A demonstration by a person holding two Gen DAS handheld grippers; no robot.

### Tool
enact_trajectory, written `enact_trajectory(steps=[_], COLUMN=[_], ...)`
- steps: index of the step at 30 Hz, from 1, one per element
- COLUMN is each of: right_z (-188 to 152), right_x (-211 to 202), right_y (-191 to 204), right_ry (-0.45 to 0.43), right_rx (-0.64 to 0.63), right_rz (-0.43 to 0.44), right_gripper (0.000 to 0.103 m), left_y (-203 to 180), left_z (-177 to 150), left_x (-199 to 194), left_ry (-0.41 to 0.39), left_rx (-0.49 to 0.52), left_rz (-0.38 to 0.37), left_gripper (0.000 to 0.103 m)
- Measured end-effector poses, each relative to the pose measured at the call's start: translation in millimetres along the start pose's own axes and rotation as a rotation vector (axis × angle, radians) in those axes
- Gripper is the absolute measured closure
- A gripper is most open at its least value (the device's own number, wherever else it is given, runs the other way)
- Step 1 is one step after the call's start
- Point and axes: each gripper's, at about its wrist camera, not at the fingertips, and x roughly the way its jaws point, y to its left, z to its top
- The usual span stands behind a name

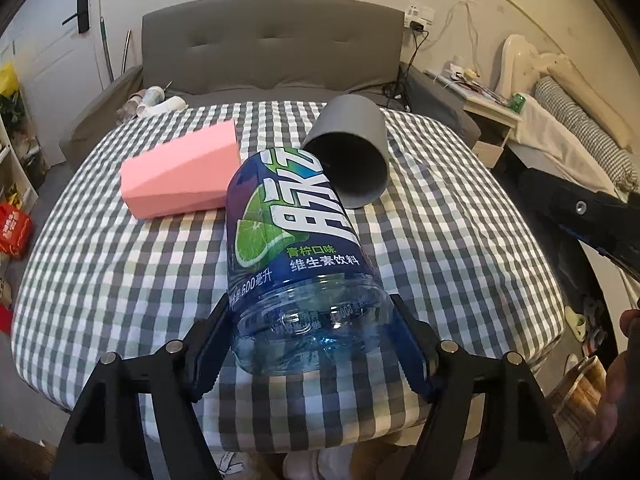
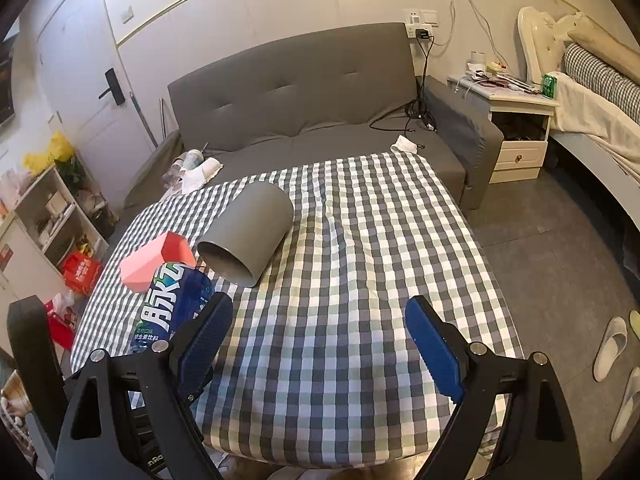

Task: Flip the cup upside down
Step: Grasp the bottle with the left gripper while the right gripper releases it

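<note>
A blue clear plastic cup cut from a drink bottle, with a lime label, is held in my left gripper. The fingers are shut on its clear end, and it tilts away over the checked table. It also shows in the right wrist view at the left. A grey cup lies on its side just beyond, its mouth facing me; it also shows in the right wrist view. My right gripper is open and empty above the table's near part.
A pink box lies left of the grey cup, also seen in the right wrist view. A grey sofa stands behind the table, with cups and cables on it. A nightstand and a bed are at the right, shelves at the left.
</note>
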Motion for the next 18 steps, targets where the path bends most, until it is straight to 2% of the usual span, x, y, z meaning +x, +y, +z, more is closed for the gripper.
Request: enact_trajectory(steps=[8,12,18], right_z=[-1.2,-1.2,-0.9], right_x=[0.7,1.8,2.1], right_y=[-2.1,-2.0,-2.8], right_ry=[-0.002,0.001,0.002], right_rx=[0.004,0.000,0.004], right_rz=[-0.003,-0.004,-0.002], right_gripper=[0.014,0.014,0.014], left_y=[-5.4,-3.8,-0.8], left_z=[11.5,13.8,14.0], left_x=[-25.5,-28.9,-27.3], left_ry=[-0.045,-0.030,0.014], left_rx=[0.066,0.070,0.084], left_rz=[0.017,0.004,0.026], left_gripper=[0.028,0.028,0.028])
